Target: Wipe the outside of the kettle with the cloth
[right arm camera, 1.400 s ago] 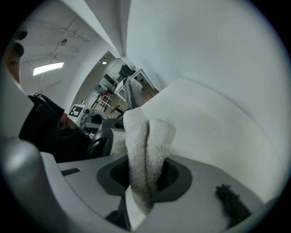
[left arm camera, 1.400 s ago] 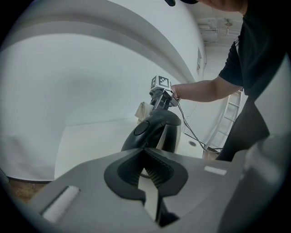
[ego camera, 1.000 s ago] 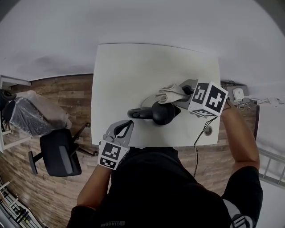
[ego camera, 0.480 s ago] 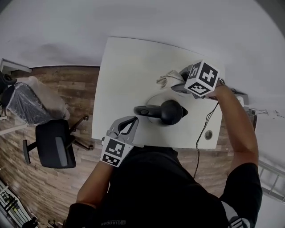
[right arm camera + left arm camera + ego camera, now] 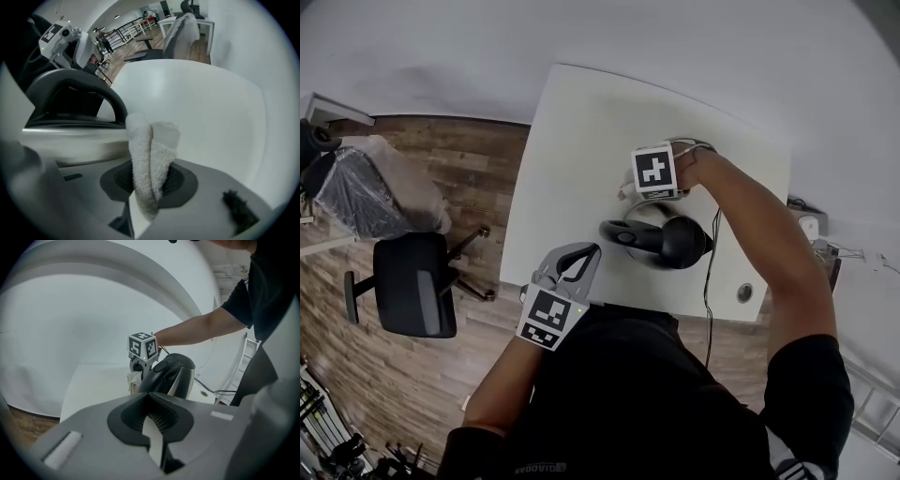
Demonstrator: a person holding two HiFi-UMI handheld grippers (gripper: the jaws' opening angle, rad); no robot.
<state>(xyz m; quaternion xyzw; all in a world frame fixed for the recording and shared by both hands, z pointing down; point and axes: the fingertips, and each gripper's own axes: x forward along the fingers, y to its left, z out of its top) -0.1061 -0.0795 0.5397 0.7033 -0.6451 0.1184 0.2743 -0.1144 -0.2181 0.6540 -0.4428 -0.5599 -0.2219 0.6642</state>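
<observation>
The right arm reaches out past the kettle (image 5: 670, 242). The right gripper (image 5: 147, 185) has its jaws clamped on the folded cloth (image 5: 151, 154), with the kettle just left of them. The left gripper (image 5: 157, 427) has empty jaws almost together, and the kettle stands ahead on the worktop (image 5: 581, 131). From above, the marker cube hides the right jaws.

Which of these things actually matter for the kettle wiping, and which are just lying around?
In the job: black and steel kettle; white terry cloth, gripped in the right claw; white table underneath.
Just lying about: black office chair; plastic-covered chair; left claw, shut, empty.
</observation>
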